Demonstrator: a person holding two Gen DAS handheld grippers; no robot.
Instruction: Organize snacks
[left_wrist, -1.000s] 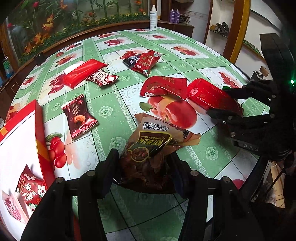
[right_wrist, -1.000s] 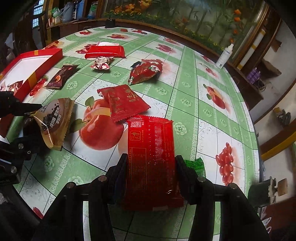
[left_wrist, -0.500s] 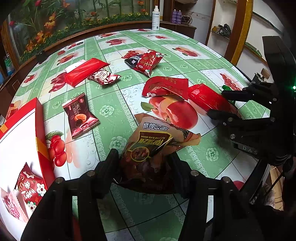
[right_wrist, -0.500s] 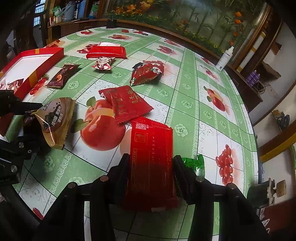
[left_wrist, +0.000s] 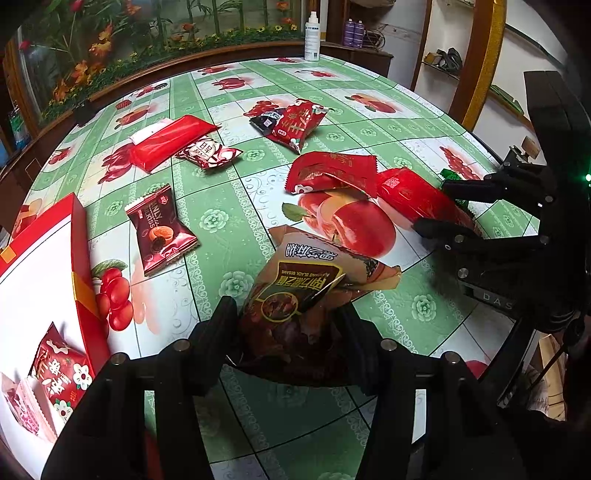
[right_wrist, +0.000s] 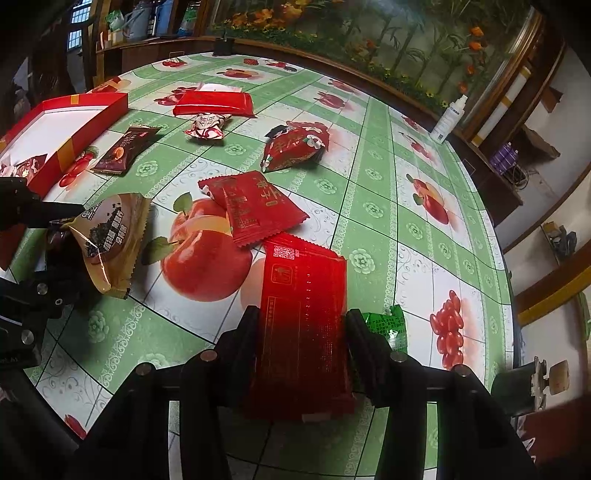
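Note:
My left gripper (left_wrist: 288, 321) is shut on a brown and gold sesame snack pack (left_wrist: 306, 280), held just above the table; the pack also shows in the right wrist view (right_wrist: 110, 240). My right gripper (right_wrist: 301, 328) is shut on a long red snack pack (right_wrist: 303, 314), which also shows in the left wrist view (left_wrist: 417, 199). A red box with a white inside (left_wrist: 33, 266) stands at the left and holds a red flowered pack (left_wrist: 61, 373). Loose snacks lie on the table: a brown almond pack (left_wrist: 159, 230), a flat red pack (left_wrist: 332, 171) and a red flowered pack (left_wrist: 295, 123).
The round table has a green and white fruit-print cloth (left_wrist: 221, 206). A long red pack (left_wrist: 170, 142) and a small red-white pack (left_wrist: 208, 151) lie at the far left. A green wrapper (right_wrist: 384, 325) lies beside my right gripper. A white spray bottle (left_wrist: 312, 37) stands at the far edge.
Both grippers have drawn back a little with their packs. The long red pack has slid nearer, away from the flat red pack. The loose snacks have not moved.

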